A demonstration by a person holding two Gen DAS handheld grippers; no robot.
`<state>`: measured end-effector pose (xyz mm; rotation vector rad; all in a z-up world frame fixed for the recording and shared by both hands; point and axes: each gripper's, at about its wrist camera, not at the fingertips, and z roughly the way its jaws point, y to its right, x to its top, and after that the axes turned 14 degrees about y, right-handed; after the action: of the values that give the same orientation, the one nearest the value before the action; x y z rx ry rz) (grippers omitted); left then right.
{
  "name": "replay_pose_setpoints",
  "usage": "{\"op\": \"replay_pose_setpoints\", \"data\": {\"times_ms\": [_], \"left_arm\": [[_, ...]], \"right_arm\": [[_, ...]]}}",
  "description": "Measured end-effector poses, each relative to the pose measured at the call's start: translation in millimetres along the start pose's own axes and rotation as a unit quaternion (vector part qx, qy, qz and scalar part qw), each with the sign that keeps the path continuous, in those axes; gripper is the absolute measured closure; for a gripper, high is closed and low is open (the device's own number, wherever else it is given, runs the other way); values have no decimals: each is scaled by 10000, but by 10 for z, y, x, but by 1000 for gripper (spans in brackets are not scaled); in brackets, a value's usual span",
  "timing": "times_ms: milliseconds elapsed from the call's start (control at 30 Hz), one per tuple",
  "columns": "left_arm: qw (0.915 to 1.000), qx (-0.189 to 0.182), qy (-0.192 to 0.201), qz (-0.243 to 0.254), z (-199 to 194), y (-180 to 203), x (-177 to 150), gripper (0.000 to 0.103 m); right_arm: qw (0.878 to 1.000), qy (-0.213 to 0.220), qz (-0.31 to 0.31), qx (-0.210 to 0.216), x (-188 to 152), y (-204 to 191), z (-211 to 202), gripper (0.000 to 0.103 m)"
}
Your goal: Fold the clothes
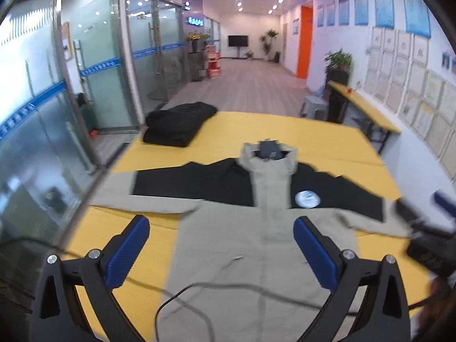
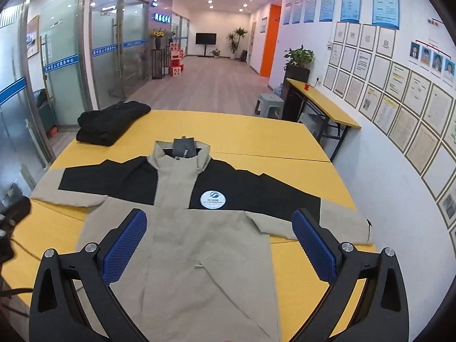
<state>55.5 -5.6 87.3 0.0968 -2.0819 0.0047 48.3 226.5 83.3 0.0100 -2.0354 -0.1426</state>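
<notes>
A beige and black jacket [image 2: 185,228] lies flat, front up, sleeves spread, on the yellow table [image 2: 256,139]. It has a round white logo [image 2: 213,199] on the chest and a collar at the far end. It also shows in the left wrist view [image 1: 228,242], blurred. My left gripper [image 1: 222,230] is open above the jacket's lower body, holding nothing. My right gripper [image 2: 219,225] is open above the jacket's middle, holding nothing. The right gripper's body shows at the right edge of the left wrist view [image 1: 427,242].
A folded black garment [image 2: 111,124] lies at the table's far left corner. A black cable [image 1: 185,299] runs across the jacket's hem. A narrow yellow side table [image 2: 322,101] and a grey stool [image 2: 269,104] stand at the right wall. Glass partitions line the left.
</notes>
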Motion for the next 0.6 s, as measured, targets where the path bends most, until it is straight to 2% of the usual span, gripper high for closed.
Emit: {"op": "replay_pose_setpoints", "data": {"times_ms": [200,300,367,467,600], "left_arm": [[9988,-441,-185,-118,-239,393,324,0],[9967,-741,319,-125,-442,519,321,0],[9951,-904,379,92,-418,588,203,0],[9923,-1023,53,693,-159,588,-153,0],[9866,-909,-353,1309,304,256,-652,0]], "right_arm": [[9992,127,-275,-257,-125,329,-25,0],[9982,190,-413,-385,-188,494,-37,0],[9973,233,-504,-471,-230,603,-45,0],[9964,287,-448,-659,-490,578,26,0],[9981,315,267,-460,-887,285,148,0]]}}
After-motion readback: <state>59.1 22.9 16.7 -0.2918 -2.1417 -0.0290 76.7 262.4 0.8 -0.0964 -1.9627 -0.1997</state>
